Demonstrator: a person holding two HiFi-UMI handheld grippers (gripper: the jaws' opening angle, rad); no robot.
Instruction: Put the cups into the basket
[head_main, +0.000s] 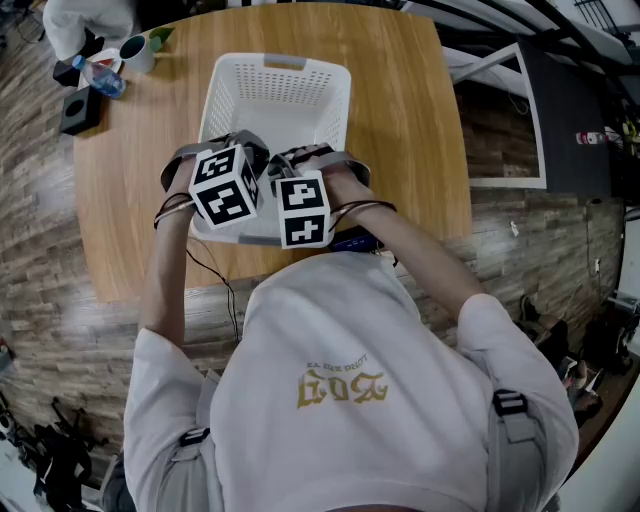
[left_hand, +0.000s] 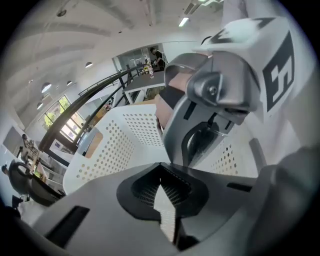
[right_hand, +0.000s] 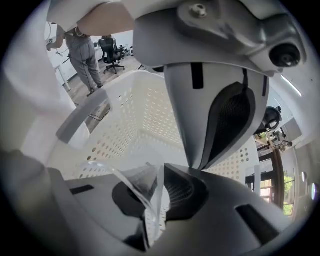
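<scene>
Over the white perforated plastic basket (head_main: 280, 95) on the wooden bench (head_main: 420, 130), the right claw (right_hand: 158, 186) pinches a clear plastic cup (right_hand: 132, 177). The left claw (left_hand: 161, 184) is closed and empty.

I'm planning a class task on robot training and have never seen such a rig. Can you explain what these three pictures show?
No robot here: a person holds a hand-held gripper in each hand. One picture comes from a camera on the person's head; the other two from cameras riding on each gripper. On the wooden table stands a white perforated basket. The right hand-held gripper pinches a clear plastic cup over it. The left hand-held gripper has its jaws nearly together; I cannot tell whether it holds anything.
</scene>
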